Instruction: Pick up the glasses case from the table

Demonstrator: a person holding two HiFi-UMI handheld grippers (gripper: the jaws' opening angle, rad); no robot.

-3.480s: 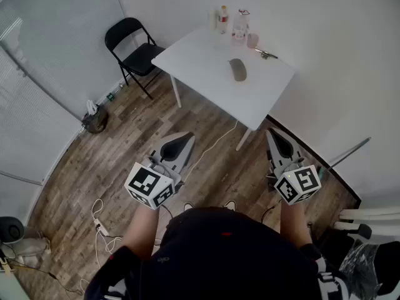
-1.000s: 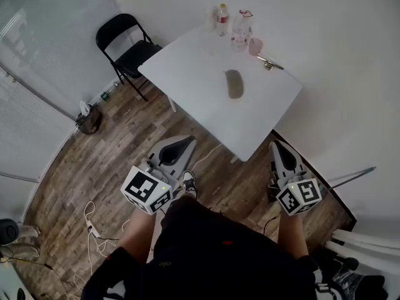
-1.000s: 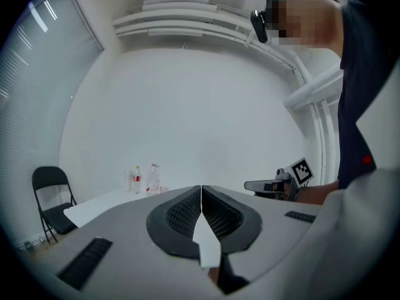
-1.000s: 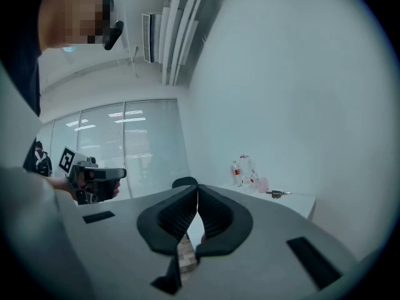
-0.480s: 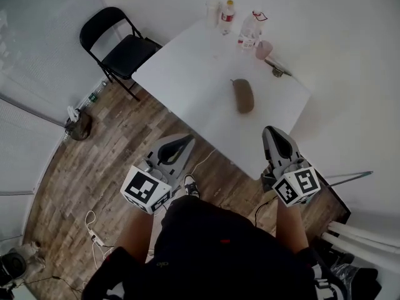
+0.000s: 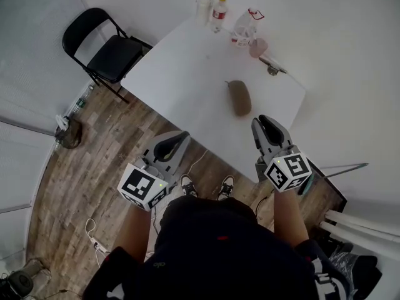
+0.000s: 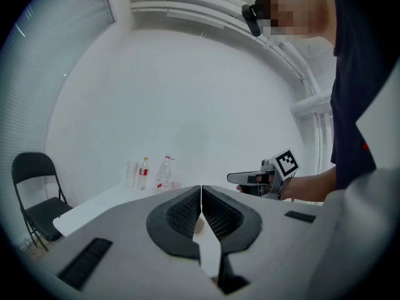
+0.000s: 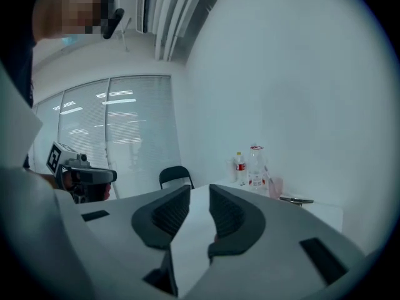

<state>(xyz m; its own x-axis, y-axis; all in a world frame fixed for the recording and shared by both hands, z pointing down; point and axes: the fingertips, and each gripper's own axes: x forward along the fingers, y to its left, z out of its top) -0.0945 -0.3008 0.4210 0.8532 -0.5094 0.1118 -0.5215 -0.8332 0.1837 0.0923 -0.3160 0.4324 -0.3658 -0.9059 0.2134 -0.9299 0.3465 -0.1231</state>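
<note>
Head view shows whole glasses case [image 6: 239, 97], left gripper [image 7: 201, 191] jaws clenched, right gripper [image 8: 199, 191] jaws opening, empty.

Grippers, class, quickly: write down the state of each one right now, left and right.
Left gripper: closed, jaws together, holding nothing.
Right gripper: jaws opening, a small gap, nothing between them.

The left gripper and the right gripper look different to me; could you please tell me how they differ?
The left gripper has its jaws pressed together; the right gripper has its jaws opening, with a gap showing. In the head view the right gripper reaches over the table, close to the glasses case; the left gripper is farther from it, near the table's edge. Both are empty and point toward the table.
</note>
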